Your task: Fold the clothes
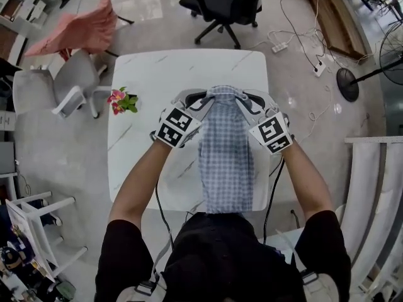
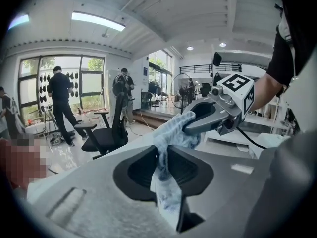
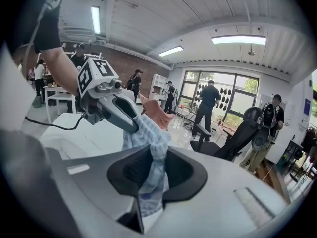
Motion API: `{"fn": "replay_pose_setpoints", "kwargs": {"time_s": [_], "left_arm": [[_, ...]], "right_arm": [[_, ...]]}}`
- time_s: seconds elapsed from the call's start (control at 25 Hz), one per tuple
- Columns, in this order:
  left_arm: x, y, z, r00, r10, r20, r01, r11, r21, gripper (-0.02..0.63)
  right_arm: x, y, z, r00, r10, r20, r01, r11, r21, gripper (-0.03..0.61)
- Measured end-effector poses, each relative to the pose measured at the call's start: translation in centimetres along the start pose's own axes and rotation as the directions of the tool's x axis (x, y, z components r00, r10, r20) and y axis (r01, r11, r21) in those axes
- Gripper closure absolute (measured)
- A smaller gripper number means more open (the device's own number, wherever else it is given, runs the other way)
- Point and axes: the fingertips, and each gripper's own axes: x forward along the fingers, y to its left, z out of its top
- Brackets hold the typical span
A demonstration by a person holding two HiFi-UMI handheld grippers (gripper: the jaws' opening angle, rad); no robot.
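Observation:
A blue-and-white checked garment (image 1: 225, 162) hangs in a long narrow strip over the white table (image 1: 157, 74), its lower end reaching the table's near edge. My left gripper (image 1: 204, 100) is shut on the garment's top left corner, and my right gripper (image 1: 247, 100) is shut on its top right corner. Both are held up close together. In the left gripper view the cloth (image 2: 166, 192) is pinched between the jaws (image 2: 163, 170), with the right gripper (image 2: 198, 120) just ahead. The right gripper view shows the cloth (image 3: 151, 192) clamped in its jaws (image 3: 154, 170).
A small bunch of pink flowers (image 1: 121, 100) lies on the table's left side. A grey chair with a pink cloth (image 1: 82, 30) stands to the left, and a black office chair (image 1: 220, 5) behind the table. Cables and a fan (image 1: 378, 61) are at right. People stand by the windows (image 3: 210, 100).

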Motion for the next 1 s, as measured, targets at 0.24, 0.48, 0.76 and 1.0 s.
{"fn": "replay_pose_setpoints", "kwargs": {"time_s": [0.24,0.48,0.76,1.0], "left_arm": [[-4.6,-6.8,-0.8,0.999,-0.032,-0.017,0.034,0.99,0.136,0.538],[-8.0,-12.3,-2.6,0.998,-0.057,-0.013,0.057,0.995,0.085,0.54],[-10.5,-17.8,-3.9,0.996,-0.084,-0.025,0.086,0.988,0.128,0.538],[-11.2,-21.5,-7.4,0.992,-0.114,-0.059,0.122,0.98,0.155,0.533]], "right_arm": [[-5.7,6.1,-0.5,0.999,-0.041,-0.027,0.039,0.996,-0.08,0.509],[-10.0,11.4,-1.4,0.998,-0.052,-0.047,0.05,0.998,-0.044,0.512],[-13.9,15.7,-2.8,0.998,-0.037,-0.055,0.036,0.999,-0.018,0.512],[-15.9,19.9,-5.8,0.996,-0.036,-0.076,0.036,0.999,-0.003,0.511]]}}
